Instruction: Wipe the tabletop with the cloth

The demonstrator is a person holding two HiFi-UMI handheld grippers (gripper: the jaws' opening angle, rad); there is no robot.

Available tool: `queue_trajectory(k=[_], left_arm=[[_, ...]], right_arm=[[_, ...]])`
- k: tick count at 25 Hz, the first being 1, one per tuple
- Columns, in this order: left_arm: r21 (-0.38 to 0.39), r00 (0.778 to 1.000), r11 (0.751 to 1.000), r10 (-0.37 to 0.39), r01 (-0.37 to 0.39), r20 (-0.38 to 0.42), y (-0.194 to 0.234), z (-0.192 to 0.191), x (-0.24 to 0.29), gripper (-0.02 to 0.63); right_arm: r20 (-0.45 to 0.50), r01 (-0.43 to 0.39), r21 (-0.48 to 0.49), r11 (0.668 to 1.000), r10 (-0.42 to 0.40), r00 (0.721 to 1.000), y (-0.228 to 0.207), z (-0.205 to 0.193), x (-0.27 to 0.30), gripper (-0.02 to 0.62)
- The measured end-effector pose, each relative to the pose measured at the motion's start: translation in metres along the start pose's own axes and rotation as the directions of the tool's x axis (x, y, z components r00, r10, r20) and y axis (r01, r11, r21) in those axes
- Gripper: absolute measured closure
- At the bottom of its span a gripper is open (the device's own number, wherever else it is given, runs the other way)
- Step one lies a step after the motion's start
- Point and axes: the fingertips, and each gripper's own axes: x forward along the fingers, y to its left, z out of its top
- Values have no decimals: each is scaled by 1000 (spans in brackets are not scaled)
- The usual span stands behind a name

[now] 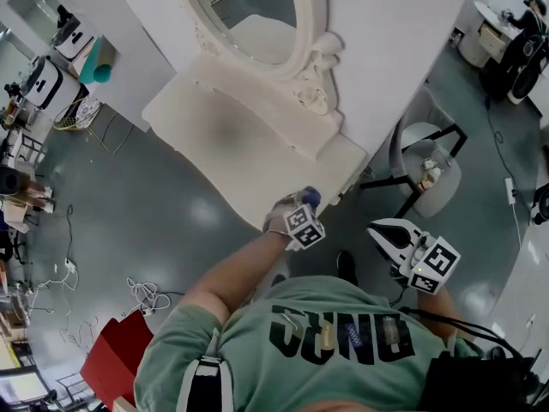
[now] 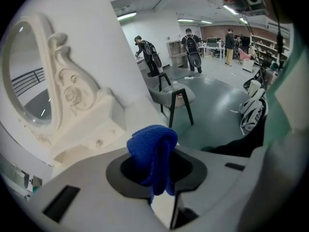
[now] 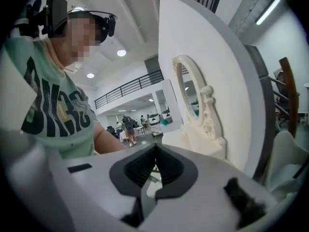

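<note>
Near the cream tabletop (image 1: 225, 140) on grey floor (image 1: 163, 217): left gripper (image 2: 155, 174) fingers tight on blue cloth (image 2: 150, 146), right gripper (image 3: 154, 166) fingers together.

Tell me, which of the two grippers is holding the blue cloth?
The left gripper: the blue cloth is bunched between its jaws, by the tabletop edge. The right gripper has its jaws shut on nothing, held off to the side.

The person in the green shirt (image 1: 283, 342) is holding the left gripper (image 1: 301, 213) at the near right edge of the cream table (image 1: 214, 136), with a blue cloth (image 1: 310, 197) showing at its tip. The right gripper (image 1: 389, 235) is hanging over the grey floor (image 1: 154, 221), apart from the table and near a chair (image 1: 446, 191). An oval mirror (image 1: 257, 15) is standing on the table's far side.
</note>
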Motion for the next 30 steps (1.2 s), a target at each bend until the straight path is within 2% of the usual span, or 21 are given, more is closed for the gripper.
queue_trajectory(k=[4, 7, 9, 12, 16, 19, 22, 26, 30], left_arm=[[-33, 1000, 999, 7, -6, 22, 20, 118, 72, 511], [-39, 1000, 999, 30, -30, -6, 35, 176, 126, 511], [-27, 998, 999, 42, -43, -41, 40, 196, 155, 511], [-16, 994, 998, 56, -57, -97, 43, 201, 183, 511], [-12, 992, 996, 87, -88, -92, 42, 198, 188, 511], [-49, 993, 996, 71, -77, -97, 31, 185, 183, 511], [-79, 996, 995, 50, -56, -68, 13, 145, 153, 511], [-96, 999, 994, 44, -46, -23, -27, 56, 89, 511], [-163, 998, 986, 42, -33, 48, -64, -31, 23, 511]], right_arm=[[-5, 79, 34, 996, -79, 997, -73, -6, -86, 583], [-9, 135, 75, 988, -134, 991, -123, -11, -144, 583], [-15, 161, 93, 983, -160, 987, -147, -17, -171, 583], [-13, 191, 115, 975, -191, 981, -169, -22, -199, 583], [-16, 193, 134, 972, -192, 981, -185, -25, -213, 583], [-18, 165, 122, 979, -164, 986, -187, -26, -204, 583], [-16, 117, 89, 989, -116, 993, -166, -19, -177, 583], [-46, 41, 42, 998, -39, 998, -117, -13, -123, 583], [-87, -52, -27, 998, 49, 995, -50, -8, -54, 583]])
